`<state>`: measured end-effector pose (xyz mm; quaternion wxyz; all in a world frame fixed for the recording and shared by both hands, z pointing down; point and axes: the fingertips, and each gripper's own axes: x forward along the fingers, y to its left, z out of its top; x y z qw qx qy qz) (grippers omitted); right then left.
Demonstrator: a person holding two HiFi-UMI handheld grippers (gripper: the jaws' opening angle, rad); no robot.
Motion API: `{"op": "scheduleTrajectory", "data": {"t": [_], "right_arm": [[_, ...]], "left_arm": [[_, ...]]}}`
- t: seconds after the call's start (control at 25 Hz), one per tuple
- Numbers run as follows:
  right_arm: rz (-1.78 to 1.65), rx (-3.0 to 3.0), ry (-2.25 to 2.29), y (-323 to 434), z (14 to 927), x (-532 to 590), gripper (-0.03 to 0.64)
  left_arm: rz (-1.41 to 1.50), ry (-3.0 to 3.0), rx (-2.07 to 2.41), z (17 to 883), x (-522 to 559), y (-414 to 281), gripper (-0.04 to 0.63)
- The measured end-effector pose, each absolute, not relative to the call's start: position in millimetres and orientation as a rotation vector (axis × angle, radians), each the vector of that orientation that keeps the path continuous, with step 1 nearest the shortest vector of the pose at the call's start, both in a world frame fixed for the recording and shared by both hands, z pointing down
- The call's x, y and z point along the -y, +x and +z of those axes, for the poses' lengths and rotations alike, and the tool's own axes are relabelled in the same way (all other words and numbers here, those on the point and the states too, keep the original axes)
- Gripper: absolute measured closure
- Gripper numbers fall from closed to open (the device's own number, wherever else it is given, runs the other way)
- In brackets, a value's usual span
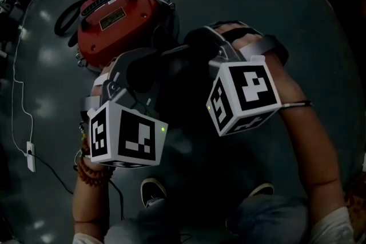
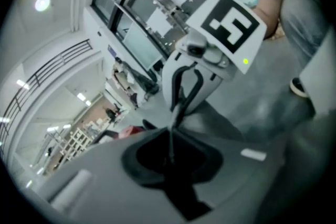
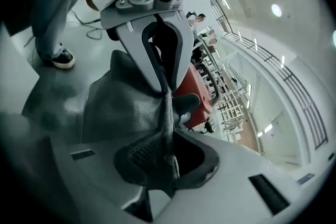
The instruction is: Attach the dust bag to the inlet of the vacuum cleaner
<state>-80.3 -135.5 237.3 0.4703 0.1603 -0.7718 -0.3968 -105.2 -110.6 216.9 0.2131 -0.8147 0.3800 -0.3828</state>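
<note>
While the dust bag [image 1: 171, 63] is spread between both tools, likely so it can be offered to the vacuum cleaner [image 1: 117, 20] at eleven o'clock, the left gripper [image 2: 169, 157] is seen nearly closed, pinched on its fabric; the right gripper [image 3: 169, 160] is clamped likewise on mesh.

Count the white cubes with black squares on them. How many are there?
2. The first cube sits low on the left of the head view; the second cube is higher, to its right. None looks hidden.
</note>
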Motion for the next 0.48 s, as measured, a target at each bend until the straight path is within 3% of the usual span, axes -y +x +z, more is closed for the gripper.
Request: {"op": "scheduleTrajectory", "data": {"t": [0.2, 0.48], "right_arm": [[-1.196, 1.719, 0.411, -91, 230, 134, 0.557], [-0.964, 1.935, 0.47, -81, 240, 140, 0.557]], "left_arm": [[-1.032, -2.298, -1.12, 223, 102, -113, 0.557], [-1.115, -2.131, -1.05, 215, 116, -104, 0.555]]}}
